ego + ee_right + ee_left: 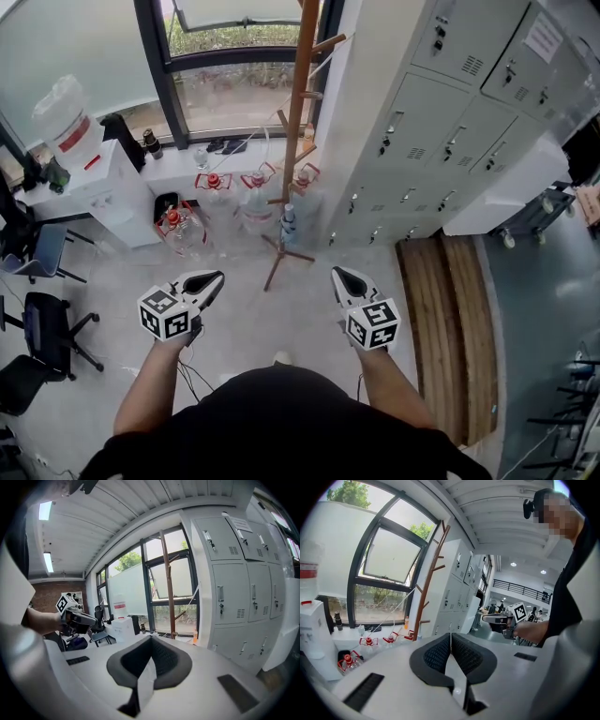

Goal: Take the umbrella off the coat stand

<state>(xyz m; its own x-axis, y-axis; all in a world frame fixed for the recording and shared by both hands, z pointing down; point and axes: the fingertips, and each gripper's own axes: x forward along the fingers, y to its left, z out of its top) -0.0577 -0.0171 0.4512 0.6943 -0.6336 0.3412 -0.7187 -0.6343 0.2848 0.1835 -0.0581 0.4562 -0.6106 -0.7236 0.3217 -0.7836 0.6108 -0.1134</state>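
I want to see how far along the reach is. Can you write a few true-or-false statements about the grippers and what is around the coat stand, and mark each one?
1. The left gripper and the right gripper both have their jaws together with nothing between them. True.
2. The left gripper is clamped on the coat stand. False: both grippers are apart from it, on the person's side of it.
3. The coat stand stands between the window and the lockers. True.
4. Several locker doors hang open. False: every door in view is shut.
5. Clear jugs with red tops stand on the floor by the stand's base. True.
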